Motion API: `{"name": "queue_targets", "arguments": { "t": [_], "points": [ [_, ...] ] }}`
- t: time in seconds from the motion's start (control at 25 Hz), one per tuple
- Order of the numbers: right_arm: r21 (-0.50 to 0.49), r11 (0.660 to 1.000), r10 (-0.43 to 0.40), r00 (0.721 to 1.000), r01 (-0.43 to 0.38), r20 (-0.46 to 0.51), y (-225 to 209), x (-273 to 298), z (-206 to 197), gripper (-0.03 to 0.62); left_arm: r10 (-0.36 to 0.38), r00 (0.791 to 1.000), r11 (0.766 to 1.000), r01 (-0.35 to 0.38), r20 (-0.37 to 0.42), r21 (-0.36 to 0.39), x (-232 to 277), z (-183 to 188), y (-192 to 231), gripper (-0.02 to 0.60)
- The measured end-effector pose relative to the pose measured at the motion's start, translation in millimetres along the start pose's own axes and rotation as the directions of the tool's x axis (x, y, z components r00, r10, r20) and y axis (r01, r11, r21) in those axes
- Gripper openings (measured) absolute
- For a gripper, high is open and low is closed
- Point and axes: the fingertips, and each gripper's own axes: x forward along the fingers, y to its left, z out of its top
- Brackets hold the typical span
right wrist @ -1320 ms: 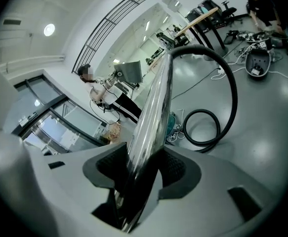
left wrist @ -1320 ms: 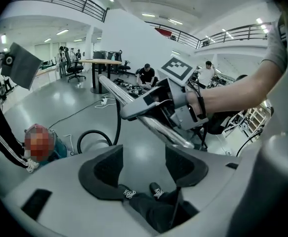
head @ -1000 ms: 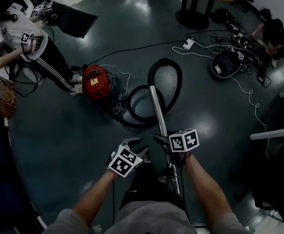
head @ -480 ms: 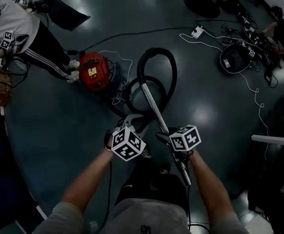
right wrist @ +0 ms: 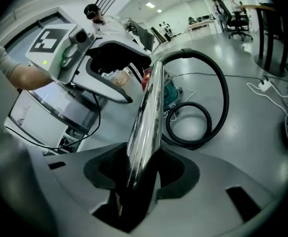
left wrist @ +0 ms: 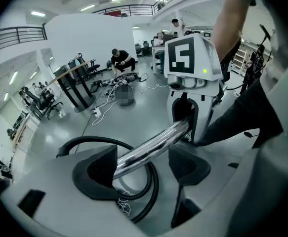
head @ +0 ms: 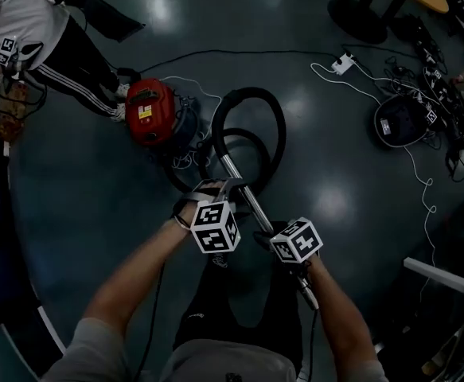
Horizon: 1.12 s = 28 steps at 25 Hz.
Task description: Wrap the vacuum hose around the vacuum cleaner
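A red vacuum cleaner (head: 148, 110) stands on the dark floor, with its black hose (head: 279, 130) lying in loops beside it. The hose ends in a shiny metal tube (head: 233, 173) that slants toward me. My right gripper (head: 265, 229) is shut on the tube (right wrist: 148, 107) near its lower end. My left gripper (head: 220, 188) sits higher up the tube, and its jaws have just been opening. In the left gripper view the tube (left wrist: 156, 144) runs between the wide-set pads (left wrist: 97, 169), close to the left one, with a gap on the right. The hose loops (left wrist: 92, 141) lie beyond.
A person (head: 33, 30) stands at the upper left, close to the vacuum. A power strip (head: 343, 60) with trailing cables lies at the upper right, near a round black object (head: 399, 122) and a table base (head: 359, 18). A white cord (head: 188, 94) lies by the vacuum.
My left gripper has moved forward and down from beside the tube to straddle it, and its jaws stand wider. The right gripper has sunk with the tube in it.
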Motion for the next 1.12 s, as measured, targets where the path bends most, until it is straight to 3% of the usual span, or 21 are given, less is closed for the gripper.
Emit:
{"name": "queue_targets", "arguments": {
  "t": [0.28,0.52,0.64,0.88,1.12],
  "points": [
    [-0.226,0.970,0.049,0.985,-0.086,-0.163,-75,-27,-37,0.178,0.006,0.998,0.999,-0.008,-0.064,-0.034,70,47,-4,0.318],
    [-0.350,0.923,0.067,0.962,-0.160,-0.265,-120,-29,-62,0.178,0.003,0.995,0.997,-0.010,-0.103,-0.073,129,56,-18,0.318],
    [-0.365,0.914,0.068,0.953,-0.178,-0.297,-137,-19,-64,0.178,-0.019,0.994,0.998,0.012,-0.108,-0.064,154,43,-22,0.318],
    [-0.422,0.869,0.094,0.923,-0.258,-0.372,-160,20,-70,0.178,-0.076,0.988,0.995,0.084,-0.131,0.050,216,6,-31,0.317],
    [-0.489,0.823,0.063,0.901,-0.290,-0.429,-213,75,-86,0.178,-0.116,0.988,0.991,0.123,-0.106,0.058,288,-31,-26,0.316]
  ]
}}
